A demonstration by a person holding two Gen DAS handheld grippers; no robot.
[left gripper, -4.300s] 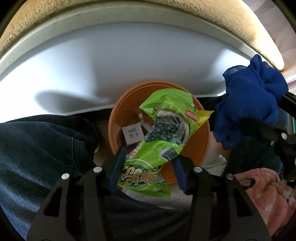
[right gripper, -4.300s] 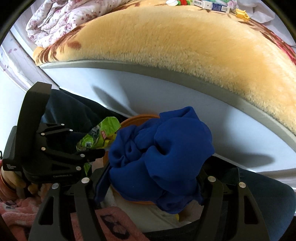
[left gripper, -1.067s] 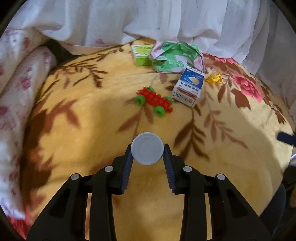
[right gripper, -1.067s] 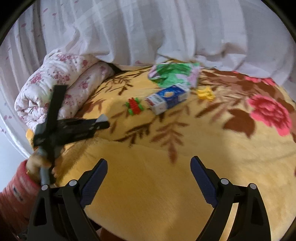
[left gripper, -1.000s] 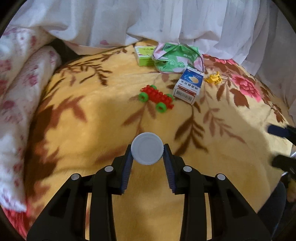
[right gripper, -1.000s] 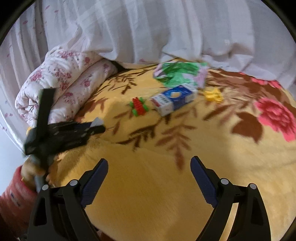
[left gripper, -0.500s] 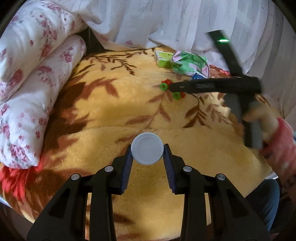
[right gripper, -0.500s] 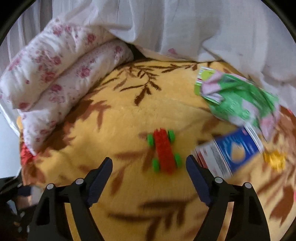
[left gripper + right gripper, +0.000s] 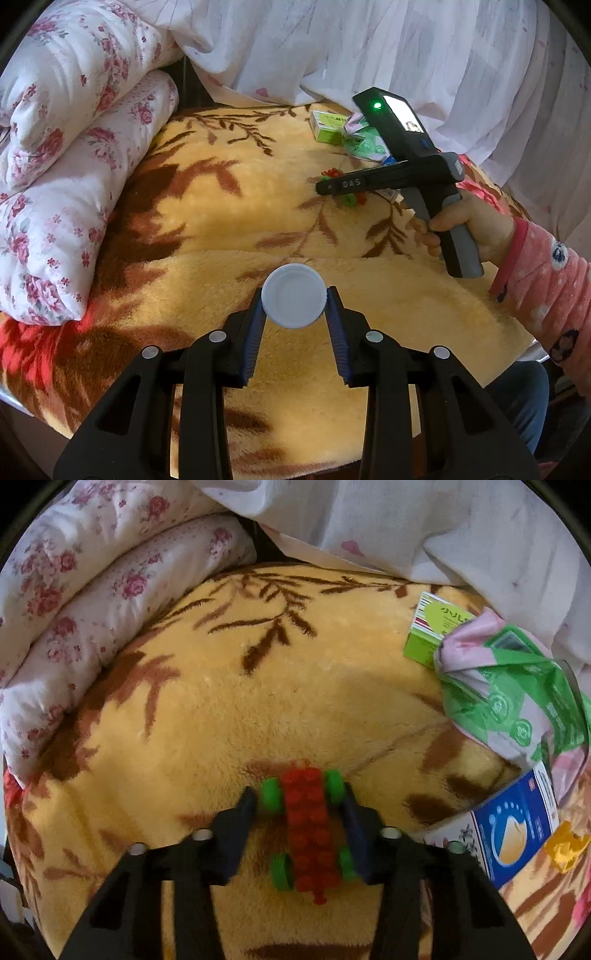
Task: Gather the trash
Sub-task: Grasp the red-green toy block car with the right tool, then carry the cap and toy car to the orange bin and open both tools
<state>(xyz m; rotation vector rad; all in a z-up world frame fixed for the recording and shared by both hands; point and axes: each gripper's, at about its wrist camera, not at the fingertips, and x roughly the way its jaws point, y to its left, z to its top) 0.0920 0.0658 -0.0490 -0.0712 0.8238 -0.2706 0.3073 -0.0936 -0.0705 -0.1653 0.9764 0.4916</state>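
Right wrist view | right gripper [image 9: 301, 805] jaws just closed, gripping red-and-green toy brick car [image 9: 310, 830] | left gripper [image 9: 294, 314] jaws clamp round white plastic lid [image 9: 294, 301] | step: pickup; next: lift, carry to bin.

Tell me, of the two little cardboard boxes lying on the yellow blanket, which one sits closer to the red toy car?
The blue and white box, just right of the red toy car. The green box lies farther back, partly under the crumpled green wrapper.

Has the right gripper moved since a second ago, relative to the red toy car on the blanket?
Yes. The right gripper went forward and down to the red toy car; its jaws have just been closing, now pressing the car's green wheels.
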